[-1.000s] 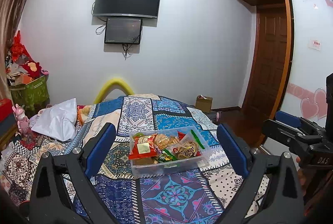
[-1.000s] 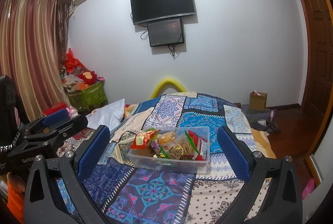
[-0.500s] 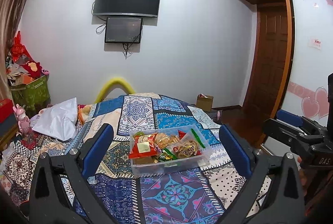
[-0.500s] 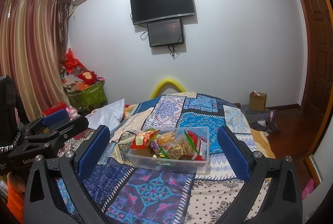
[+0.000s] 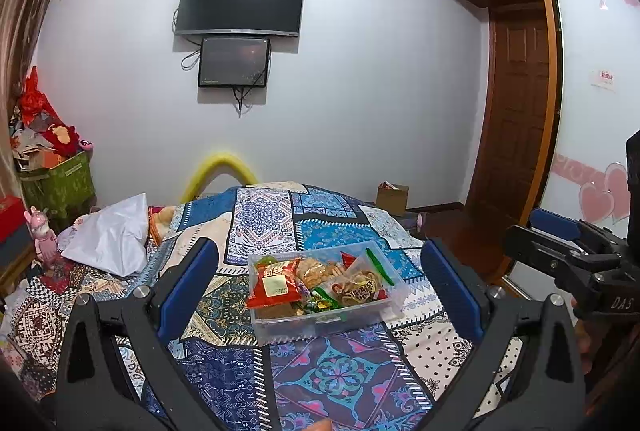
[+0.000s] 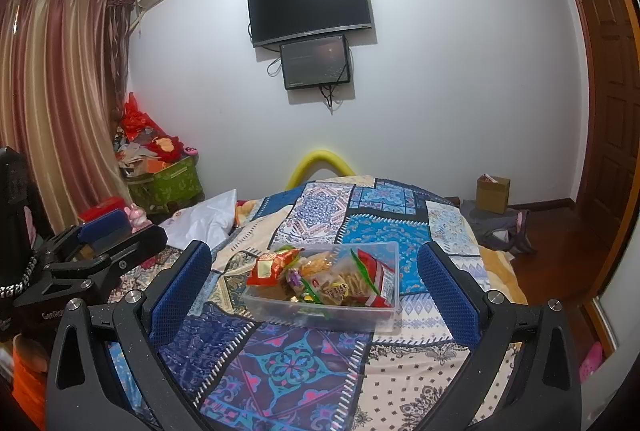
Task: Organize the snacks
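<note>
- Ahead of the left gripper (image 5: 320,283), whose spread, empty fingers have drifted slightly wider in view, the clear snack bin (image 5: 324,323) stays put on the patchwork quilt (image 5: 340,383), packets heaped inside.
- From the right wrist, the right gripper (image 6: 314,287) is likewise parted and empty, nothing shifted; sorting could be pending or finished.

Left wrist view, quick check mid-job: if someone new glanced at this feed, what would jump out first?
The clear plastic bin heaped with snack packets, a red packet on top at its left end, sits mid-bed on the bright patchwork quilt, framed by the open left gripper. Above, a dark TV with a smaller screen beneath hangs on the white wall. The right gripper, also open, juts in at the right edge.
</note>
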`<state>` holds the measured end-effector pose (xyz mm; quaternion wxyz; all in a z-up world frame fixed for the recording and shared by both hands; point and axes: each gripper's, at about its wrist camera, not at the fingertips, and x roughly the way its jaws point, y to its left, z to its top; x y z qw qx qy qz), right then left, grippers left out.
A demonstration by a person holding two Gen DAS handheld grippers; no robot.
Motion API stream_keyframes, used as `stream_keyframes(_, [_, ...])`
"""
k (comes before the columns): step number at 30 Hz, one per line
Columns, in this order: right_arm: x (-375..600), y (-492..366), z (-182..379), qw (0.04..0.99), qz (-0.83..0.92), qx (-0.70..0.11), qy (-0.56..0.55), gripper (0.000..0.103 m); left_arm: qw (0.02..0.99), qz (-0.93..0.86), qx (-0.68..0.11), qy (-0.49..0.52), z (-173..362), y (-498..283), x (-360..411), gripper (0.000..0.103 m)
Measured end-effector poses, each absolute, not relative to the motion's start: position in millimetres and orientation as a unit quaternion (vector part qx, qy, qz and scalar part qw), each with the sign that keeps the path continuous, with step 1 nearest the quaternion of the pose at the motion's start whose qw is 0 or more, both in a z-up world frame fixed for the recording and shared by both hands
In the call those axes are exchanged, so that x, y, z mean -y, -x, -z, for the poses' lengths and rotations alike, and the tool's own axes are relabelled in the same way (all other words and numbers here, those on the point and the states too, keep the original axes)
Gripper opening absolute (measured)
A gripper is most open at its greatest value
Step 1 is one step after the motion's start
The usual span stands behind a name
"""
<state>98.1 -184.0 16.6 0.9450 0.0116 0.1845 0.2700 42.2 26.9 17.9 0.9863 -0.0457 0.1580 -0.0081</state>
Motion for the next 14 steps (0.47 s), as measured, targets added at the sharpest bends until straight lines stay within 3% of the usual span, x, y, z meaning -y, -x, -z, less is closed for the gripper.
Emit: stream_keyframes(14, [185.9,-99.7,-15.9,0.945,-0.268,-0.187,-0.011,0.103,0.982,0.022,-0.178,0.060,-13.9,-48.1,-29.0,0.102])
